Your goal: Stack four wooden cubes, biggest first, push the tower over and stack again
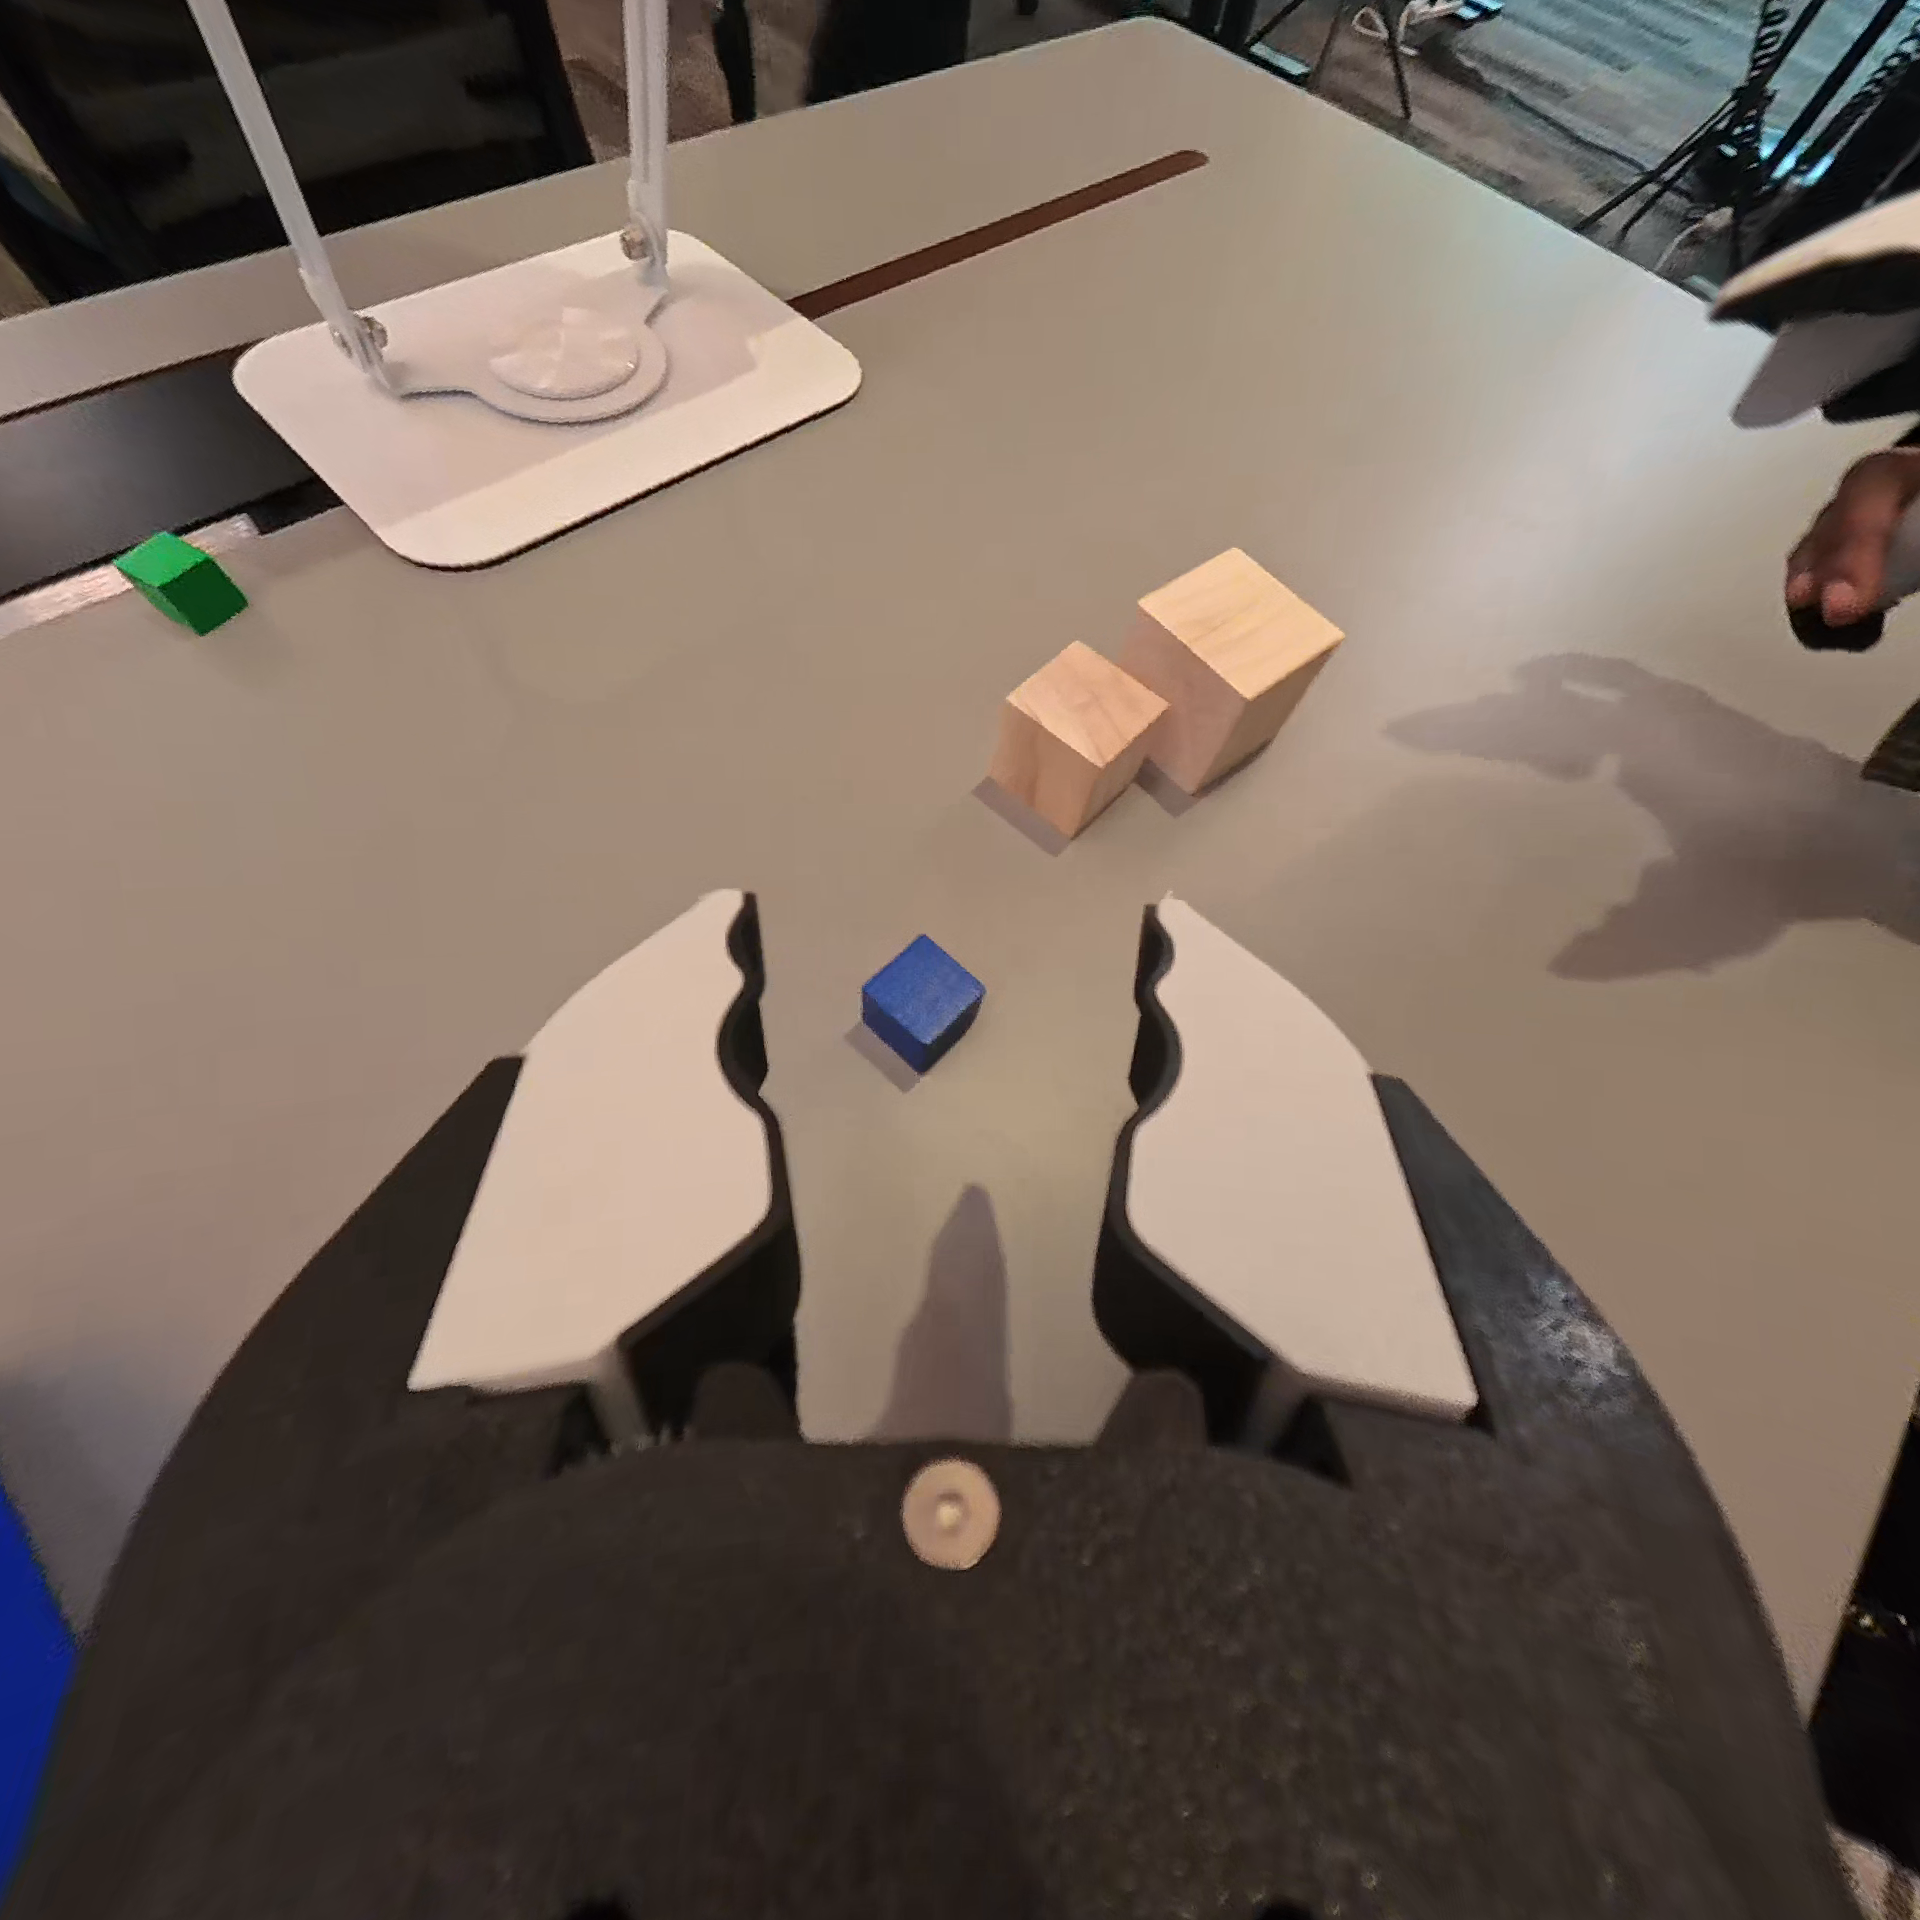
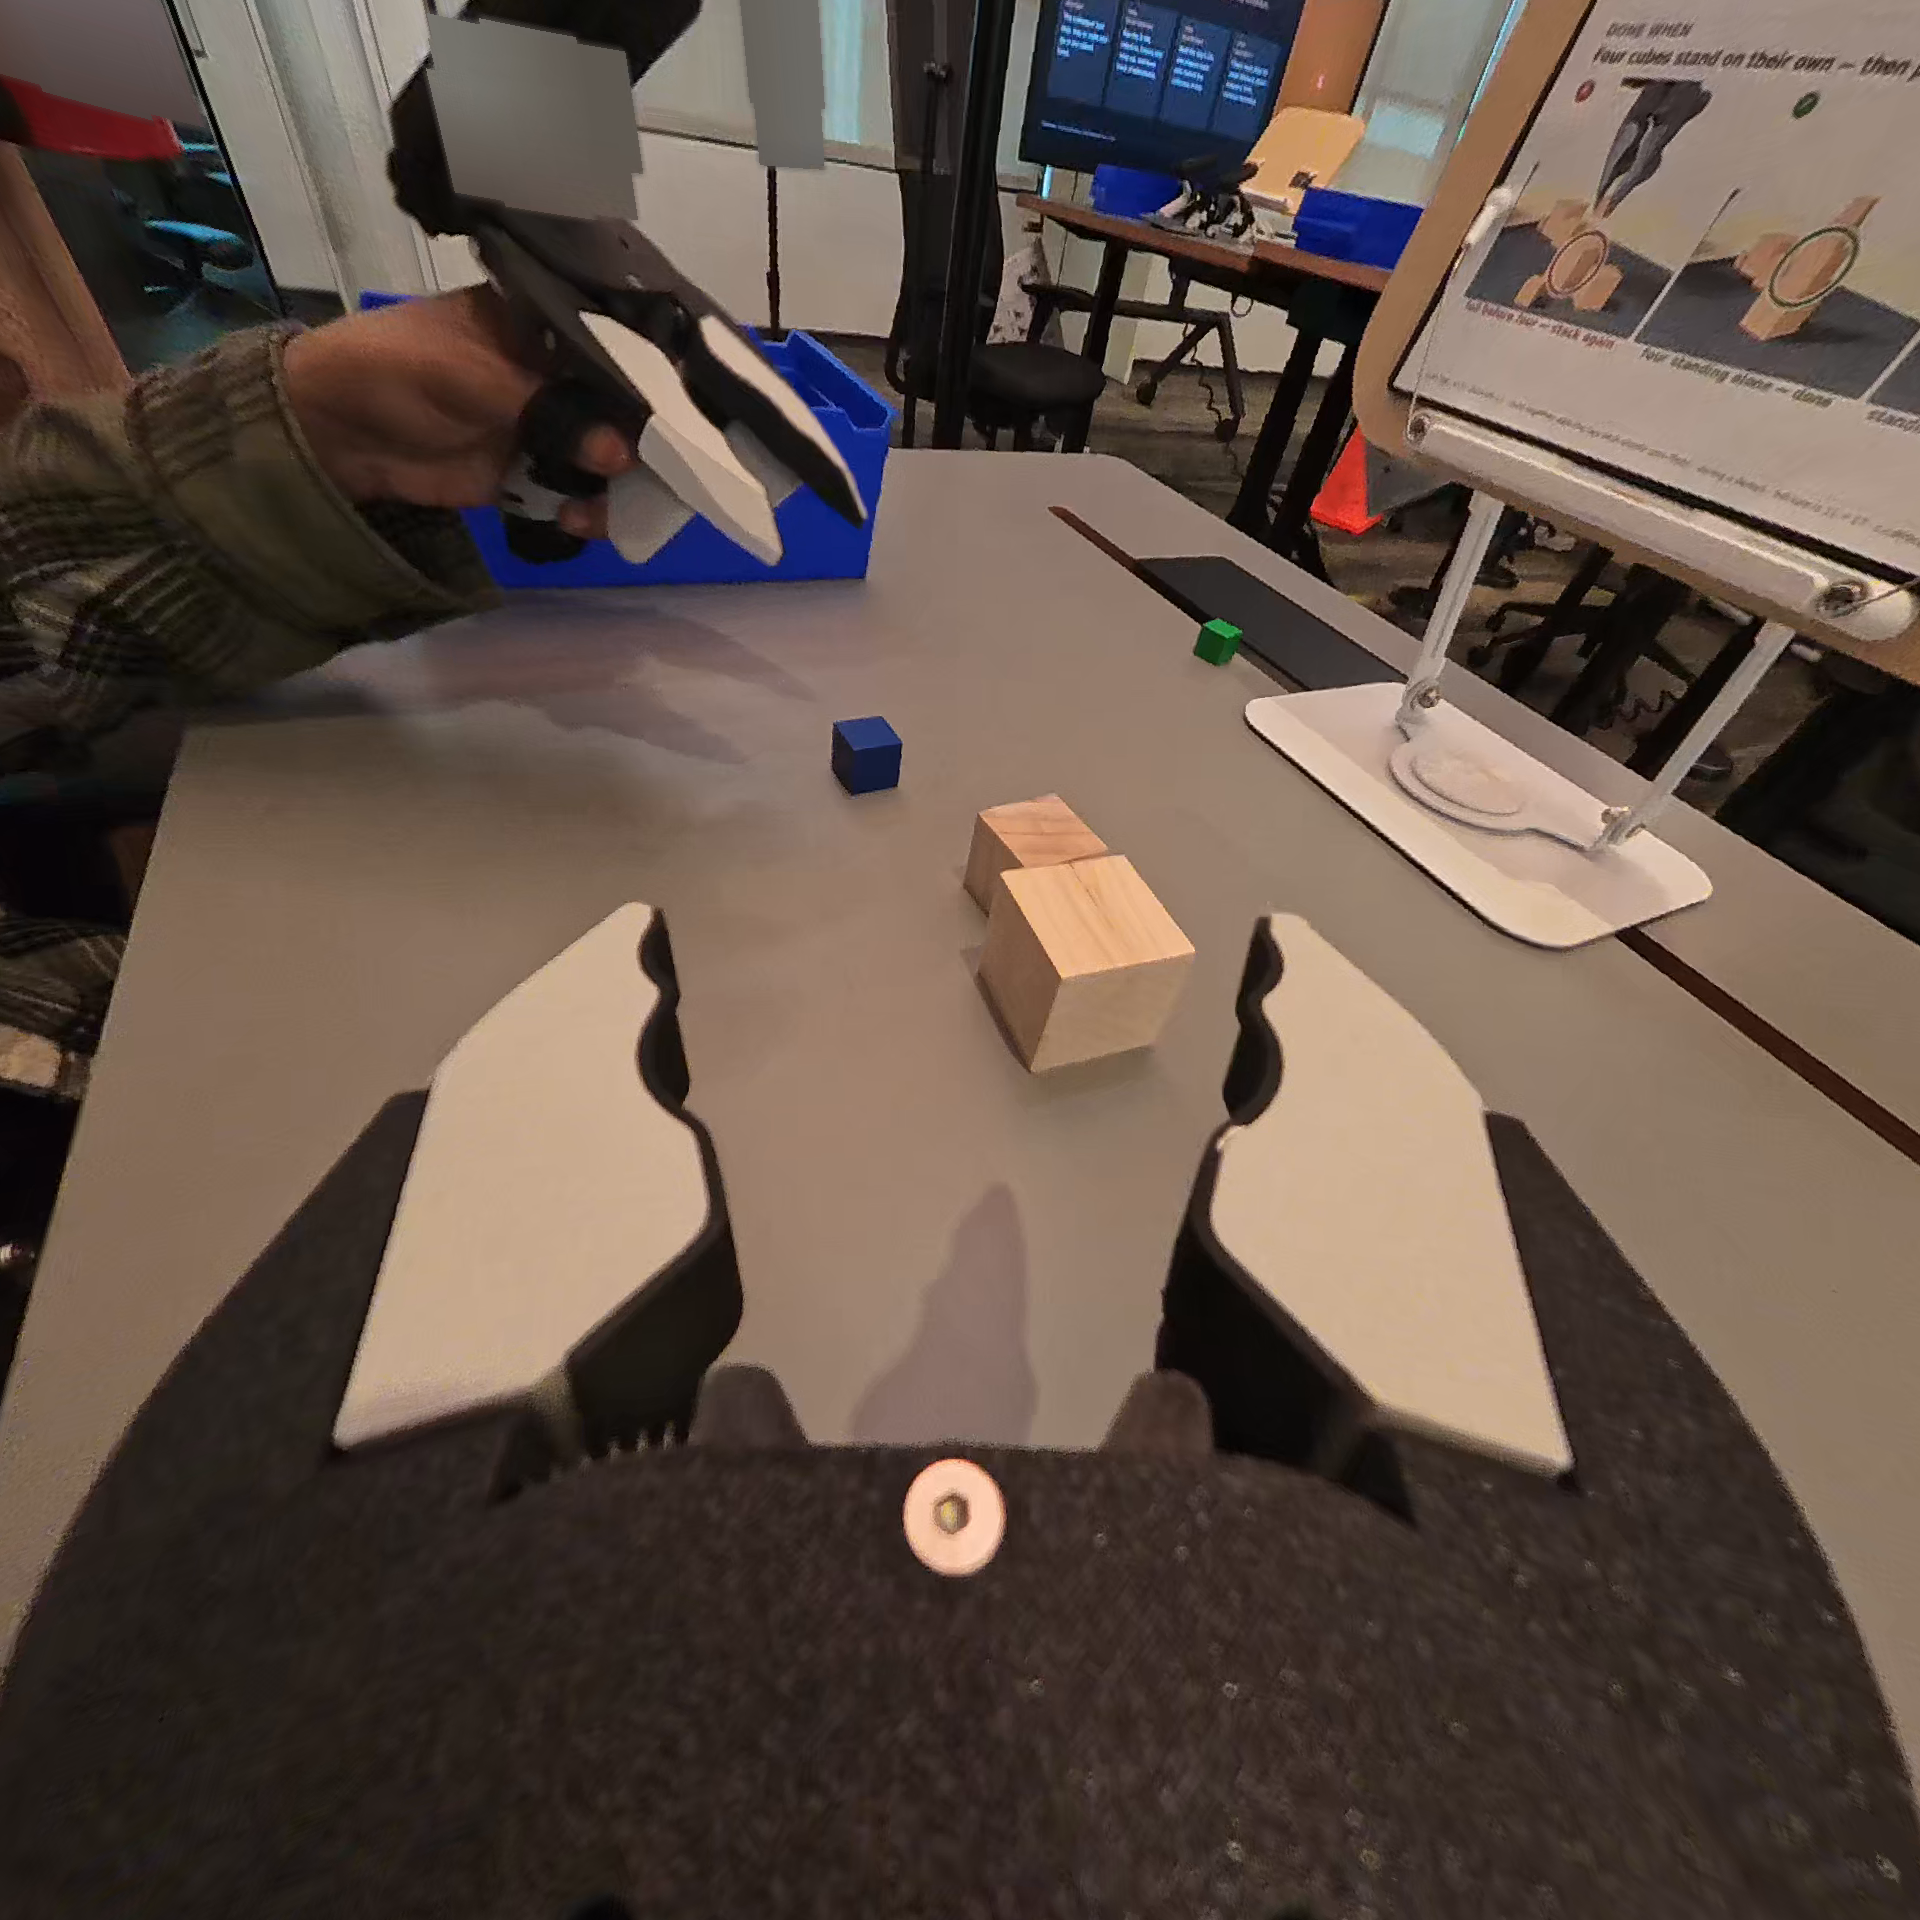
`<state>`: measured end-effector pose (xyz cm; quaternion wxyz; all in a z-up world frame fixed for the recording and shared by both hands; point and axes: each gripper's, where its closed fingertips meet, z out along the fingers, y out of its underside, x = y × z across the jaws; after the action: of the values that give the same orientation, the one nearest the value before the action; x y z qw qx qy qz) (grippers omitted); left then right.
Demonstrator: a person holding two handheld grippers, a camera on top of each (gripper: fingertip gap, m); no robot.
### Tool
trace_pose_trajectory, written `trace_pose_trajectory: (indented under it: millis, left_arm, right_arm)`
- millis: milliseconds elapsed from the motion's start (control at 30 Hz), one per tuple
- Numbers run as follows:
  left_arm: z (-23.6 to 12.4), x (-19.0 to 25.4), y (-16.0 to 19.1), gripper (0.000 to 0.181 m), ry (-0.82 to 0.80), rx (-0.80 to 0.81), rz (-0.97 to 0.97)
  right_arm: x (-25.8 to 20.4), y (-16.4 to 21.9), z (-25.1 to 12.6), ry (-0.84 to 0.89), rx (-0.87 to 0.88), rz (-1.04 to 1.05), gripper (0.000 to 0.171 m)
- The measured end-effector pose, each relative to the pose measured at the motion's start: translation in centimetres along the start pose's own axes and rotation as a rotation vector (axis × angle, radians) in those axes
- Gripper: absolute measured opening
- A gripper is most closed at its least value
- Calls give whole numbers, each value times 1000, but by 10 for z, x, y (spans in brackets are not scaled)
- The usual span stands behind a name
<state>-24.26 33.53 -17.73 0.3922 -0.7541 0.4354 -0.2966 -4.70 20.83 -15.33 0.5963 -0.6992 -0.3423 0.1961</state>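
Four cubes lie apart on the grey table [image 1: 623, 790]. The biggest plain wooden cube [image 1: 1231, 665] [image 2: 1086, 971] touches a smaller plain wooden cube [image 1: 1075, 732] [image 2: 1029, 842]. A small blue cube [image 1: 923, 1000] [image 2: 867, 754] sits alone. A small green cube [image 1: 182, 582] [image 2: 1217, 641] lies at the table's far side by a dark strip. My left gripper [image 1: 948, 914] is open and empty above the table, with the blue cube just ahead between its fingertips; it also shows in the right wrist view [image 2: 821, 520]. My right gripper [image 2: 961, 925] is open and empty, the biggest cube just ahead toward its right finger.
A white stand base [image 1: 540, 395] [image 2: 1475, 810] holding an instruction board [image 2: 1683, 239] stands at the table's far side. A blue bin [image 2: 727, 499] sits at the table's end. A dark groove [image 1: 997, 239] runs along the table. A person's hand [image 1: 1849, 561] holds the right gripper.
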Motion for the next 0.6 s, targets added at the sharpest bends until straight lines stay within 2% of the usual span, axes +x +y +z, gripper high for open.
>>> trace_pose_trajectory:
  millis: [200,400,500,600]
  left_arm:
    - [19,-21,-19,78,-67,-57,3]
    - [43,-70,-36,81,-159,-98,-56]
    - [59,-75,-41,81,-92,-106,-68]
    - [73,-53,-43,73,77,-132,-1]
  right_arm:
    - [4,13,-6,6,19,25,108]
    - [4,14,-12,-7,33,35,109]
    - [3,18,-13,-10,11,25,110]
    - [2,19,-15,-17,5,17,110]
